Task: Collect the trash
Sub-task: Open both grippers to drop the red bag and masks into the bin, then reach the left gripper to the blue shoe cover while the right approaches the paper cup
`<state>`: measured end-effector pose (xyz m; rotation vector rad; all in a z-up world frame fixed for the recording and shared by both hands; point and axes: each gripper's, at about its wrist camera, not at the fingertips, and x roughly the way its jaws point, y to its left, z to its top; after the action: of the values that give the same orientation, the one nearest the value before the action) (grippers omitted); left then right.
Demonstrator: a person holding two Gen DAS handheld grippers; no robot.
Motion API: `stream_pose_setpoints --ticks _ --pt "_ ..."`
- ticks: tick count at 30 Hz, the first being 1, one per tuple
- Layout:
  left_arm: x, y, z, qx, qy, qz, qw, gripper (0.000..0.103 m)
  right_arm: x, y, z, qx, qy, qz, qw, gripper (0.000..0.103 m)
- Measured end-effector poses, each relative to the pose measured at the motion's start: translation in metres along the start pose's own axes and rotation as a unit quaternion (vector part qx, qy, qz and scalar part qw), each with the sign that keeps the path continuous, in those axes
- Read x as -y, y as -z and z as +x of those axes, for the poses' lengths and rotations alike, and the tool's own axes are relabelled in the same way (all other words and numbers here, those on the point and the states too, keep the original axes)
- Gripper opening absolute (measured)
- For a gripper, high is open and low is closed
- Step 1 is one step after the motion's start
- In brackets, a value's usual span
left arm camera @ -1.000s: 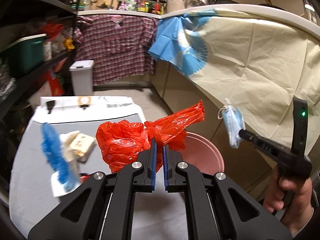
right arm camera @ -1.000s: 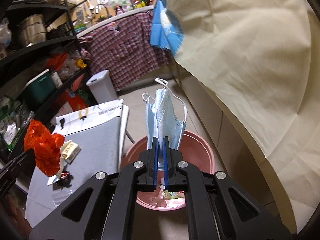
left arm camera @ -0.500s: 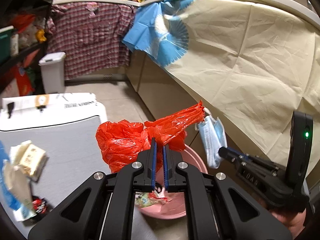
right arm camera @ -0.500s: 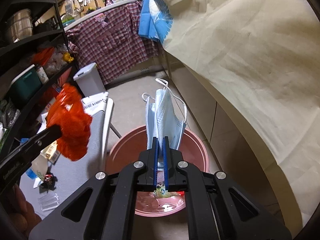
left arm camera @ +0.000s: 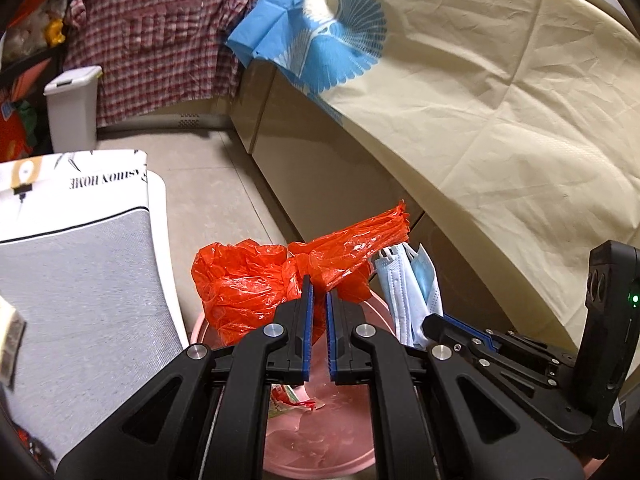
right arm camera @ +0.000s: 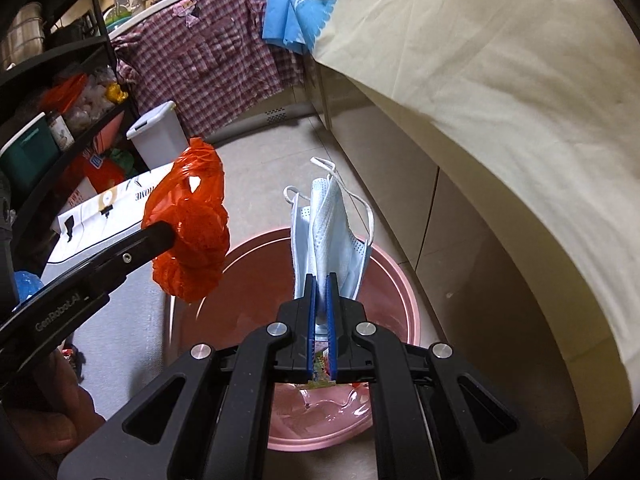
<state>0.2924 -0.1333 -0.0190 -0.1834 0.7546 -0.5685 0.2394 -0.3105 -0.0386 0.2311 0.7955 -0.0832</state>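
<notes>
My left gripper (left arm camera: 318,300) is shut on a crumpled red plastic bag (left arm camera: 256,280) and holds it above the near-left rim of a pink basin (left arm camera: 320,440) on the floor. My right gripper (right arm camera: 321,284) is shut on a light blue face mask (right arm camera: 328,232) and holds it upright over the middle of the pink basin (right arm camera: 396,276). The basin holds some wrappers and clear plastic. In the right wrist view the red bag (right arm camera: 188,232) hangs at the left, beside the mask. In the left wrist view the mask (left arm camera: 408,292) sits just right of the bag.
A low grey and white table (left arm camera: 80,292) stands left of the basin, with bits of trash (right arm camera: 72,356) on it. A cabinet front draped in cream cloth (left arm camera: 500,120) runs along the right. A white bin (left arm camera: 72,104) and dark shelves (right arm camera: 48,92) are at the back left.
My left gripper has carried the red bag right, from over the table to the basin's edge. My right gripper has stayed over the basin with the mask, coming close beside the left.
</notes>
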Motion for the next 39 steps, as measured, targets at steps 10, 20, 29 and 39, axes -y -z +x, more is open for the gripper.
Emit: stream_pose_setpoints --ticks 10,20,29,39 --pt "-0.013 -0.001 0.015 -0.019 0.0 -0.017 0.9997 0.025 0.0 -0.001 0.023 -0.023 0.022 0.0 1.0 0.04" --pt "-0.007 0.0 -0.029 0.001 -0.01 -0.011 0.9999 0.025 -0.001 -0.002 0.002 0.012 0.007 0.007 1.0 0.04" --pt "0.0 0.016 -0.098 0.027 -0.034 0.0 0.9991 0.025 -0.018 0.002 -0.045 0.065 -0.03 -0.006 0.997 0.04" --pt "-0.019 0.035 -0.178 0.046 -0.07 -0.011 0.9964 0.025 -0.053 0.022 -0.086 0.096 -0.071 -0.044 0.992 0.04"
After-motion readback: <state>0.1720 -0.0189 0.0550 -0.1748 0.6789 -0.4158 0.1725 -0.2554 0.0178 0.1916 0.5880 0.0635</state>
